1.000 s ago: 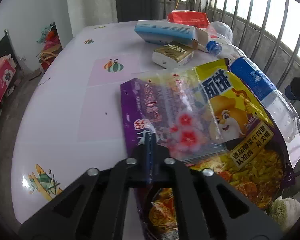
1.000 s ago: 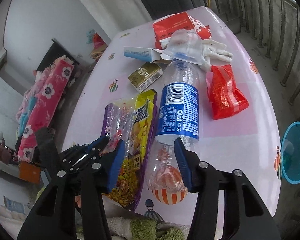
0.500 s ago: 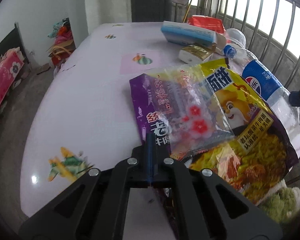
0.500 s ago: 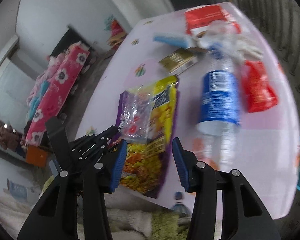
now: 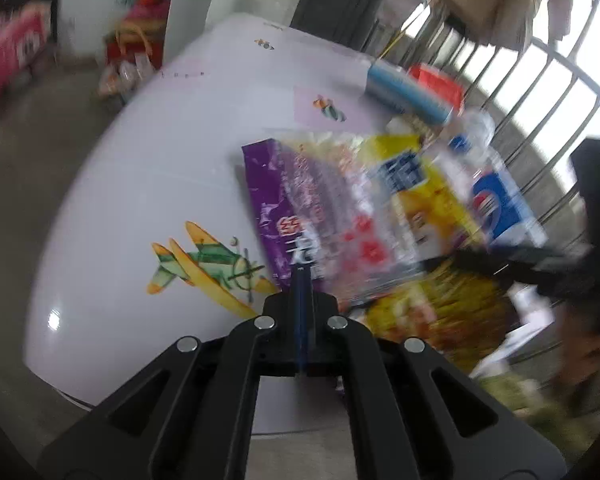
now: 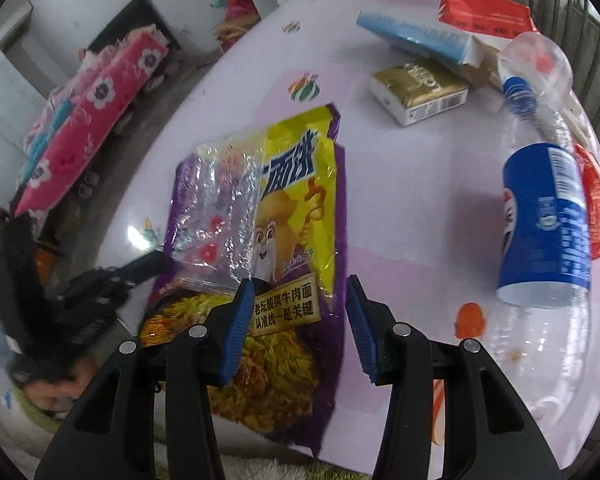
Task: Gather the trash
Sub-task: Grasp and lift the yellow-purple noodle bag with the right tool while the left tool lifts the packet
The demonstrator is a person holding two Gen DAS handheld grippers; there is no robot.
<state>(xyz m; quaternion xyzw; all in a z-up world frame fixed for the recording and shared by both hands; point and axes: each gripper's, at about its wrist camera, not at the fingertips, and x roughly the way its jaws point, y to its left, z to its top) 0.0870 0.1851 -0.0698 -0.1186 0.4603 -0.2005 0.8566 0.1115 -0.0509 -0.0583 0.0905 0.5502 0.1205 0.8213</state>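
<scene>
A purple and yellow noodle wrapper [image 6: 300, 208] lies flat on the pale table [image 6: 400, 184], with a clear flowered plastic bag [image 6: 216, 208] on its left half. My right gripper [image 6: 300, 284] hangs open above the wrapper's lower part, and its blue pads [image 6: 240, 320] touch nothing. My left gripper [image 5: 302, 276] is shut, its tips at the purple wrapper's [image 5: 284, 200] near left corner. Whether it pinches the wrapper is too blurred to tell. A blue-labelled plastic bottle [image 6: 544, 224] lies to the right of the wrapper.
A red packet [image 6: 596, 208] sits behind the bottle. At the back stand a gold tissue pack [image 6: 420, 88], a blue and white box [image 6: 420, 36], another red packet [image 6: 484, 12] and a clear cup [image 6: 536, 60]. Railings run along the right, and the table edge is close below.
My right gripper has shifted left from over the bottle to over the noodle wrapper and come lower. My left gripper, still shut, has slid to the wrapper's corner. The trash has stayed put.
</scene>
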